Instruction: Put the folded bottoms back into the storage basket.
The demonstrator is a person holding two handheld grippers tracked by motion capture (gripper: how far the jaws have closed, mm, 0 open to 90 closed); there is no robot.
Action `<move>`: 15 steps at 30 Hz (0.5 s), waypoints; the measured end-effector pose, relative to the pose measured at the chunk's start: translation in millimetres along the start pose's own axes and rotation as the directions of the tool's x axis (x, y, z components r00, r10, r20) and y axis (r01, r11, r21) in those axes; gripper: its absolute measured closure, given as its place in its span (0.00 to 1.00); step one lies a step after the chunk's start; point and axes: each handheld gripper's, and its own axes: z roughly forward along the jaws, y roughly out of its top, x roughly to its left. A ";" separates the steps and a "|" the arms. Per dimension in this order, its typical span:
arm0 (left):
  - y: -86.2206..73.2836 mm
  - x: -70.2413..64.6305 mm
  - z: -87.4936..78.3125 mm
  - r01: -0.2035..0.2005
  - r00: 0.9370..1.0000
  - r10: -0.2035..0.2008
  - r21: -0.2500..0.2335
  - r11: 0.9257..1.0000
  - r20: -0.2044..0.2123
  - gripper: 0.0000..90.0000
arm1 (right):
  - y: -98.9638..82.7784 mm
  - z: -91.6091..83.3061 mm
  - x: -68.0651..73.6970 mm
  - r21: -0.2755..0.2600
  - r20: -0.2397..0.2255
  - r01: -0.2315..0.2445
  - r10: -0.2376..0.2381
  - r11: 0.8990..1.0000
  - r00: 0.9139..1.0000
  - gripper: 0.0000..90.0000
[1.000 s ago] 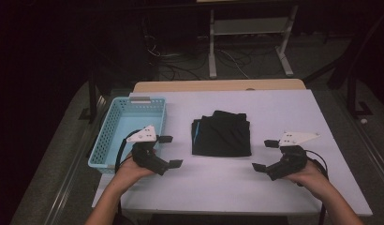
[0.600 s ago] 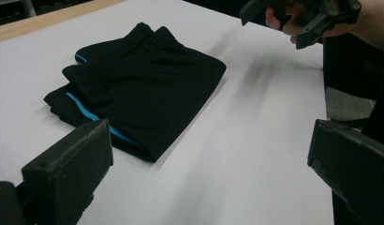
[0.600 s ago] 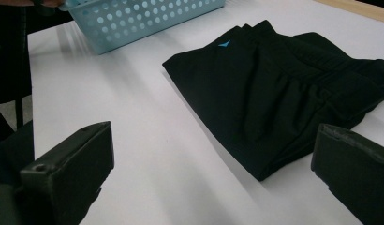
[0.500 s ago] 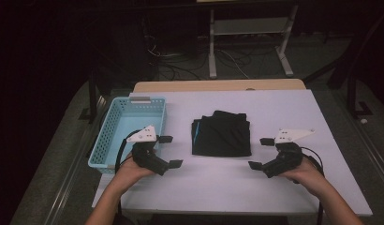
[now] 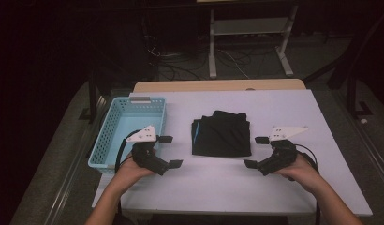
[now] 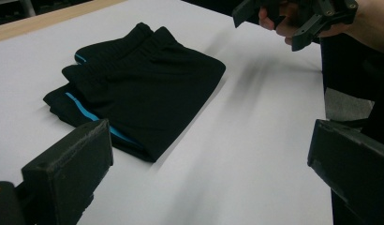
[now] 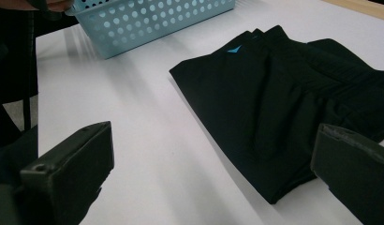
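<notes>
Folded black shorts (image 5: 221,135) with a blue stripe are laid flat on the white table (image 5: 293,187), between the two grippers and touched by neither. The left gripper (image 5: 170,151) is held just left of them, jaws spread wide and empty. The right gripper (image 5: 255,152) is held just right, likewise agape. A light blue perforated basket (image 5: 110,140) is seen beyond the left gripper.

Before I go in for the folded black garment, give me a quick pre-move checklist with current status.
1. Left hand-held gripper open: ok.
2. Right hand-held gripper open: ok.
3. Folded black garment lies flat on the table, between both grippers, untouched: ok.
4. Path from each gripper to the garment free of other things: ok.
5. Blue basket sits left of the garment, nothing seen inside: ok.
6. Number of folded layers: cannot tell.
</notes>
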 end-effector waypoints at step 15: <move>0.0 0.4 -0.1 0.002 1.000 -0.002 -0.001 1.000 0.002 0.00 | 11.1 10.2 -1.6 0.001 -0.020 0.012 -0.012 1.000 1.000 0.00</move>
